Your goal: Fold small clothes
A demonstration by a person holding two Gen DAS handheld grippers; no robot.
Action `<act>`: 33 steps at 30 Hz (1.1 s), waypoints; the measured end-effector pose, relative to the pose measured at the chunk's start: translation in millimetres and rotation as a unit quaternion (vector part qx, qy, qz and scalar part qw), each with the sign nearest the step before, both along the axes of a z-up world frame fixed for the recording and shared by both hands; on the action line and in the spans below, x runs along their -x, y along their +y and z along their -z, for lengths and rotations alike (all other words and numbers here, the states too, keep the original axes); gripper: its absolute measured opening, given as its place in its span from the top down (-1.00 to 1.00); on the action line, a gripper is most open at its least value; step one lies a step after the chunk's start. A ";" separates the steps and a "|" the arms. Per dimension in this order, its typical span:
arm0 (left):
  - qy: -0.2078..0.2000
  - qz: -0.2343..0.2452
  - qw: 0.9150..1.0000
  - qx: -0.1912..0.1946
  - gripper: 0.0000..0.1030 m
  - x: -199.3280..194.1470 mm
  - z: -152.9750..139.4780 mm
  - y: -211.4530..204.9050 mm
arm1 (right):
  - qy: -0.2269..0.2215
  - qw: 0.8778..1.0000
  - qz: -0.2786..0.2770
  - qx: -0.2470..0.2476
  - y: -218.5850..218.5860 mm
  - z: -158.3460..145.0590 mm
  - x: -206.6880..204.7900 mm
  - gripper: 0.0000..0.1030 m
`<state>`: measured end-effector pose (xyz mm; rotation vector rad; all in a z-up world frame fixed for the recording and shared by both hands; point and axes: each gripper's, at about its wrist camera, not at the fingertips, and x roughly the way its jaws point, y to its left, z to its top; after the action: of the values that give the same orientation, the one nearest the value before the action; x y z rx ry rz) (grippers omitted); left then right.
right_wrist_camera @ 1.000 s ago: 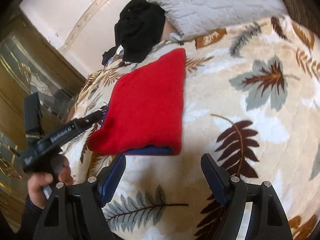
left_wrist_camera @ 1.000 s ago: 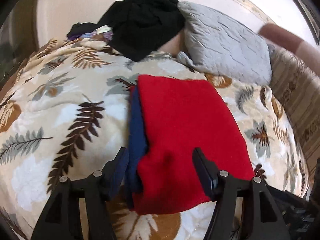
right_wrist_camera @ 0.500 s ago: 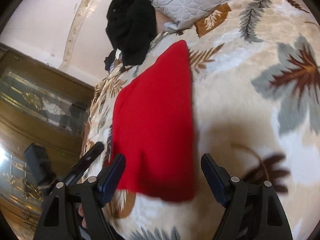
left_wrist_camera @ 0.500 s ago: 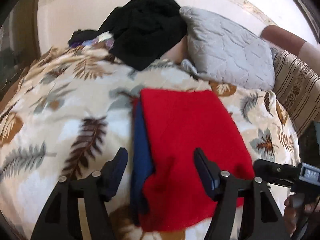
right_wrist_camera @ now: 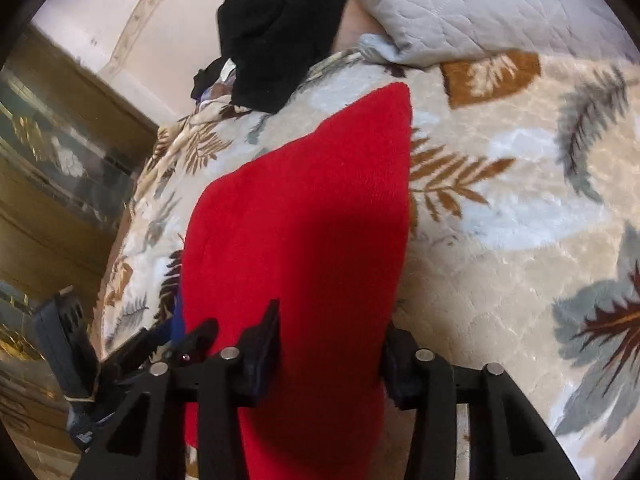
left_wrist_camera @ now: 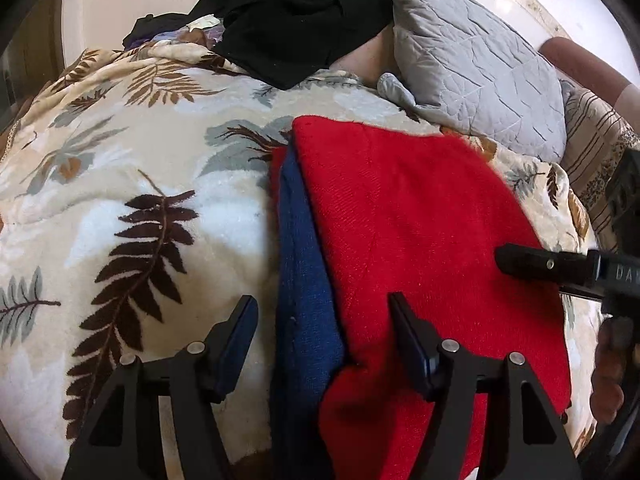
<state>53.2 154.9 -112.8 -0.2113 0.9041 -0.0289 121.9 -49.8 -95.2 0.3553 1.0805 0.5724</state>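
Observation:
A folded red garment (left_wrist_camera: 400, 220) (right_wrist_camera: 304, 220) lies on the leaf-patterned blanket (left_wrist_camera: 120, 160) (right_wrist_camera: 500, 200), with a blue layer (left_wrist_camera: 300, 240) (right_wrist_camera: 178, 316) peeking out along its left side. My left gripper (left_wrist_camera: 322, 300) is open and straddles that left edge, blue and red cloth between its jaws. My right gripper (right_wrist_camera: 332, 316) is over the garment's near right part. Its jaws are closing with red cloth between them, and the pads do not visibly pinch it. One finger of the right gripper (left_wrist_camera: 520, 260) reaches over the red cloth from the right.
A black heap of clothes (left_wrist_camera: 300, 12) (right_wrist_camera: 280, 20) and a grey quilted pillow (left_wrist_camera: 472, 60) (right_wrist_camera: 460, 0) lie at the far end by the wall. A striped cushion (left_wrist_camera: 592, 152) sits at the right. A gilded wooden cabinet (right_wrist_camera: 48, 160) stands at the left.
Both grippers have closed in on the red garment. The right one swung across onto its near edge and its jaws narrowed; it now shows at the right of the left wrist view.

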 end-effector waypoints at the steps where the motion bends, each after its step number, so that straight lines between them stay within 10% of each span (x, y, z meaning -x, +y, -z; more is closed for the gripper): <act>1: 0.001 0.000 1.000 0.003 -0.33 0.3 0.3 0.4 | -0.002 1.000 0.016 -0.017 -7.3 0.2 -6.3 -0.16; 5: 0.004 0.002 1.000 0.009 -0.33 -1.0 1.3 2.5 | 0.022 0.998 0.037 -0.046 -6.5 11.3 -44.8 -0.53; 6: 0.005 0.001 1.000 0.009 -0.33 -1.5 1.4 2.7 | 0.052 0.997 0.024 -0.053 -1.0 19.5 -55.6 -0.14; 10: 0.009 -0.001 1.000 0.009 -0.33 -1.4 1.7 4.5 | -0.047 0.998 0.003 0.037 26.2 -23.9 -26.7 0.09; 15: 0.012 -0.005 1.000 0.000 -0.34 -2.4 0.9 1.1 | -0.009 0.999 0.042 0.028 11.3 -1.7 -18.2 -0.41; 22: 0.016 -0.009 1.000 -0.006 -0.34 -2.2 -1.4 -1.9 | 0.011 0.999 0.028 -0.012 -5.8 14.9 47.6 -0.44; 28: 0.024 -0.012 1.000 -0.015 -0.34 -1.5 -3.4 -3.8 | -0.045 0.997 0.000 0.068 17.6 -5.9 71.2 0.07; 33: 0.029 -0.019 0.999 -0.019 -0.35 -0.7 -3.6 -5.0 | -0.016 0.999 0.024 0.026 2.9 8.1 79.5 -0.49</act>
<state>53.9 149.9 -109.2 -0.1939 0.9574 0.0295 42.4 -47.0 -103.3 0.3255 1.0522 0.5059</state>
